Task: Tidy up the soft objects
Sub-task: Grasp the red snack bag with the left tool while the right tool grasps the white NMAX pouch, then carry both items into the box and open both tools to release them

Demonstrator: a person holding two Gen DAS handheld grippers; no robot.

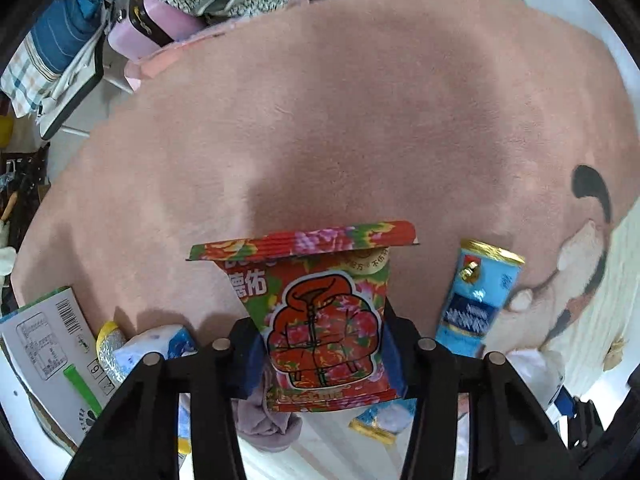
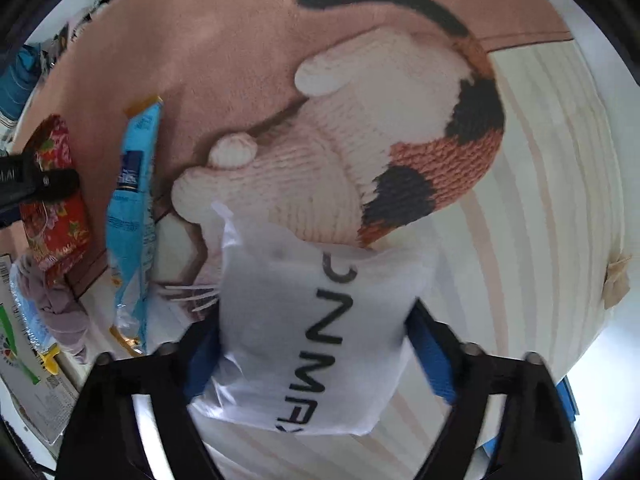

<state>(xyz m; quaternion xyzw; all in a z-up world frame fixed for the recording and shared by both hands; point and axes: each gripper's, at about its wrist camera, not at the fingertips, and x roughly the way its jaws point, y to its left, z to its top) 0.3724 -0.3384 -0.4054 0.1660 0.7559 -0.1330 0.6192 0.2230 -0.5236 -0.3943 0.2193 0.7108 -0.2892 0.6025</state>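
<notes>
My left gripper (image 1: pixel 322 340) is shut on a red floral packet (image 1: pixel 320 320) printed with a padded jacket, held just above the pink rug (image 1: pixel 340 100). The packet also shows at the left of the right wrist view (image 2: pixel 56 200), pinched by the left gripper's black fingers (image 2: pixel 36 184). My right gripper (image 2: pixel 316 344) is shut on a white soft pack with black letters (image 2: pixel 316 340), held over the rug's knitted cat picture (image 2: pixel 380 140). A blue packet (image 1: pixel 476 300) lies on the rug right of the red one; it also shows in the right wrist view (image 2: pixel 134 208).
A cardboard box (image 1: pixel 48 344) with a barcode lies at lower left, beside a white and blue tissue pack (image 1: pixel 156 344). A mauve cloth (image 1: pixel 264 420) lies under the left gripper. A pink case (image 1: pixel 148 24), folded clothes and bags (image 1: pixel 52 52) stand beyond the rug's far left edge.
</notes>
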